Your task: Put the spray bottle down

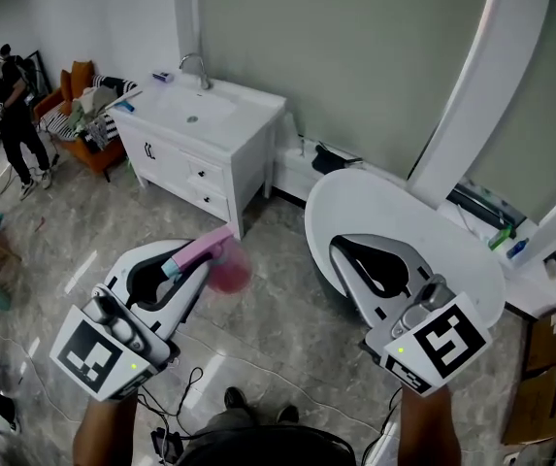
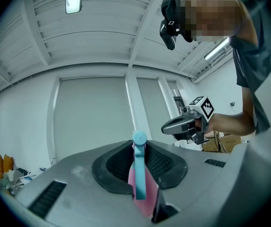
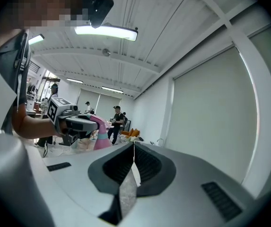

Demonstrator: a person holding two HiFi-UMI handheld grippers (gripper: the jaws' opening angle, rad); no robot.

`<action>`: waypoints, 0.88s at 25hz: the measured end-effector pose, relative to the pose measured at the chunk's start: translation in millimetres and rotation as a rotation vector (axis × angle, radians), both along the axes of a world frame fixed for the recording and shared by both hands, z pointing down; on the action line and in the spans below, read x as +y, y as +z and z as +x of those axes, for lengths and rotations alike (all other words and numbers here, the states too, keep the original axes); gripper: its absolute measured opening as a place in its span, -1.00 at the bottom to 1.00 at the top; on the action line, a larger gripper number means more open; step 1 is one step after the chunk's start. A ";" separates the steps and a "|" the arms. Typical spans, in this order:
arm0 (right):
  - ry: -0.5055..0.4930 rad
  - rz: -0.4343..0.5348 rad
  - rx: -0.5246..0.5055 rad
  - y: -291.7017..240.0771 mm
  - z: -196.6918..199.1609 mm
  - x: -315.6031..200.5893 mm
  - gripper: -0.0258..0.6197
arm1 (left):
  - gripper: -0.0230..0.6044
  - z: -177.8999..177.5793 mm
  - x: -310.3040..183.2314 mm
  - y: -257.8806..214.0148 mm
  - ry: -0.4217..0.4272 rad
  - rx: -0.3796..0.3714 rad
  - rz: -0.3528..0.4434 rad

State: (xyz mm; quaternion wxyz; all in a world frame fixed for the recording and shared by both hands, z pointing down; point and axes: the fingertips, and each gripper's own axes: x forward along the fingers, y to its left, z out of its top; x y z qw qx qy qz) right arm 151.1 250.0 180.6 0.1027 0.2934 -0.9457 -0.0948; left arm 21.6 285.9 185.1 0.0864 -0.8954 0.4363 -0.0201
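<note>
A pink spray bottle (image 1: pixel 214 258) with a light blue collar sticks out from between the jaws of my left gripper (image 1: pixel 196 262), which is shut on it at the lower left of the head view, above the tiled floor. The left gripper view looks along the bottle (image 2: pixel 138 178): its blue nozzle stands up between the dark pads (image 2: pixel 161 164). My right gripper (image 1: pixel 347 250) hovers at the lower right over a round white surface (image 1: pixel 408 212); its jaws meet in a thin line with nothing in them (image 3: pixel 134 149). From the right gripper view the bottle (image 3: pixel 100 137) shows in the left gripper (image 3: pixel 77 122).
A white vanity cabinet (image 1: pixel 200 153) with a basin and tap stands against the far wall. A person in black (image 1: pixel 11 105) stands at the far left beside an orange chair (image 1: pixel 85 144) piled with things. Cardboard boxes (image 1: pixel 549 386) sit at the right edge. Cables lie on the floor near my feet.
</note>
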 end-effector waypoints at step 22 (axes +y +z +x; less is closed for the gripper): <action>0.027 -0.021 0.025 10.2 -80.1 -69.2 -0.89 | -0.74 -82.5 -73.6 8.4 0.028 0.026 -0.008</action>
